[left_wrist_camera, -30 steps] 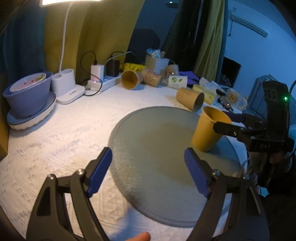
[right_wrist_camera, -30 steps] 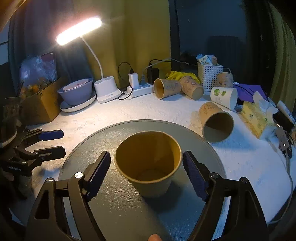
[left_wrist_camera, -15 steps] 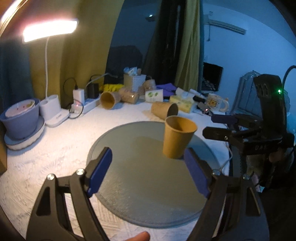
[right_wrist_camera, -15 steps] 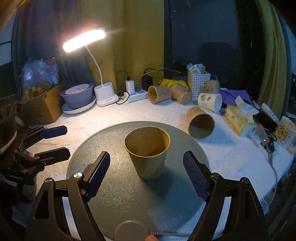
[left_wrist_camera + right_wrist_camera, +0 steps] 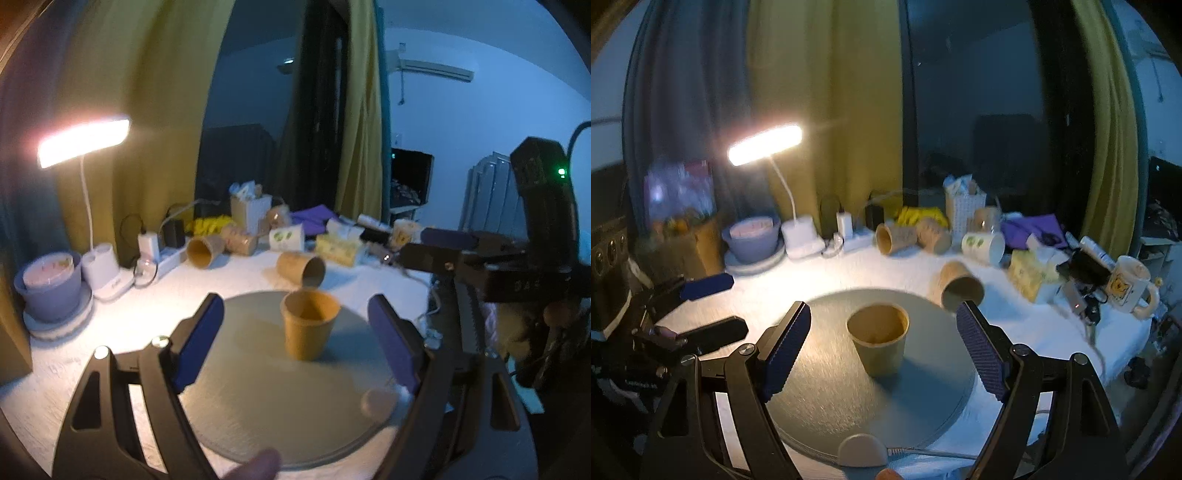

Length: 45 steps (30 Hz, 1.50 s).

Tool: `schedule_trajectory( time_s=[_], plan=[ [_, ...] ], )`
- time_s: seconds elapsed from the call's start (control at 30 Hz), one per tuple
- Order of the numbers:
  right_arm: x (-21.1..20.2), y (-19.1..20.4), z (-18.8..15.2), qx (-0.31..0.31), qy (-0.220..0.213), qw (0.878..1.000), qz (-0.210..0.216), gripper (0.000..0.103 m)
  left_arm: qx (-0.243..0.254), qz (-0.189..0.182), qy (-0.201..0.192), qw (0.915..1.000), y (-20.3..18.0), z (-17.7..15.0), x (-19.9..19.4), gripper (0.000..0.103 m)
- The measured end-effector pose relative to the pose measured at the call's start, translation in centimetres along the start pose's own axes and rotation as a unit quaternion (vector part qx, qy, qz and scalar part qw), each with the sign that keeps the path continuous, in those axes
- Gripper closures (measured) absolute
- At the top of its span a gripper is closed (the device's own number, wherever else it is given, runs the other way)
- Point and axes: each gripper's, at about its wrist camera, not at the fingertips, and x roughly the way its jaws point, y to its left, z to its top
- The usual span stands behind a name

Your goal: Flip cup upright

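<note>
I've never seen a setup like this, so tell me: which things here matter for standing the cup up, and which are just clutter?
Part of the job:
- paper cup, upright on the round grey mat
- left tongs and right tongs, both open

Lying about:
- desk lamp
- tipped cup beside the mat
- yellow mug
- tissue box
- purple bowl

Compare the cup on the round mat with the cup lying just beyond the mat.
The cup on the mat stands upright, mouth up; the cup beyond the mat lies on its side, mouth sideways. The first rests on the round mat, the second on the white tabletop. Both are plain brown paper cups.
</note>
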Motion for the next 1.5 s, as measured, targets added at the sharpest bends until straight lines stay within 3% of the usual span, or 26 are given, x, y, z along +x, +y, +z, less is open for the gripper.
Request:
schedule_trajectory(
  time_s=[0.13, 0.3, 0.4, 0.53, 0.63, 1.5],
  plan=[
    [-1.8, -0.8, 1.5, 0.017, 0.005, 1.0, 0.001, 0.019, 0.014, 0.012, -0.013, 0.9997, -2.4, 2.9, -1.2, 0.021],
    [-3.7, -1.6, 1.9, 0.025, -0.01, 0.999, -0.018, 0.019, -0.014, 0.09, 0.007, 0.9958, -3.1, 5.8, -0.4, 0.018],
    [-4.3, -2.1, 2.2, 0.029, -0.019, 0.999, -0.033, 0.019, -0.039, 0.083, 0.021, 0.9955, -2.4, 6.8, 0.7, 0.018],
    [-4.7, -2.4, 2.5, 0.022, -0.033, 0.998, -0.054, 0.019, -0.02, 0.092, 0.0, 0.9955, -2.7, 7.1, 0.6, 0.018],
    [-4.5, -2.7, 2.5, 0.023, -0.032, 0.997, -0.063, 0.019, -0.014, 0.089, 0.009, 0.9959, -2.7, 6.8, 0.8, 0.018],
    [-3.8, -2.6, 1.9, 0.019, -0.02, 0.998, -0.061, 0.019, -0.013, 0.087, 0.014, 0.9961, -3.1, 6.3, 1.0, 0.018]
  ],
)
